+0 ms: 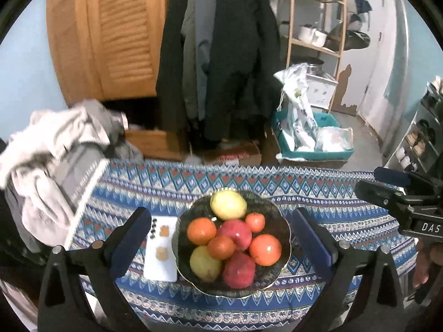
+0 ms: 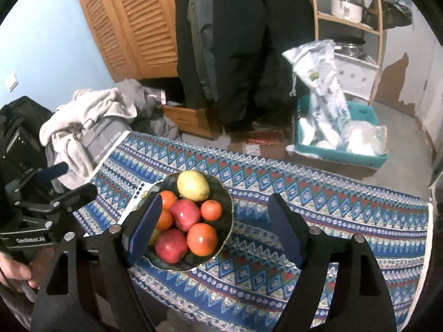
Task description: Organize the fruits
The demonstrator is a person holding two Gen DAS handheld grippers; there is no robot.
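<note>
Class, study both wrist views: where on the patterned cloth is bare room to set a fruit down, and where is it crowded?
Free: the cloth right of the fruit bowl, out to the table's edge, and the strip behind the bowl. Crowded: left of the bowl, where the white tray lies close beside it, with piled clothes beyond.

White tray (image 2: 133,207) partly behind bowl (image 2: 225,221)

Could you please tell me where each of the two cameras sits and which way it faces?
Left wrist: on the left tool, angled down at the dark glass bowl of fruit centred between its open fingers; the right tool shows at right.
Right wrist: on the right tool, angled down, the bowl left of centre; the left tool and a hand show at left.
Shared: bowl, blue patterned tablecloth.
</note>
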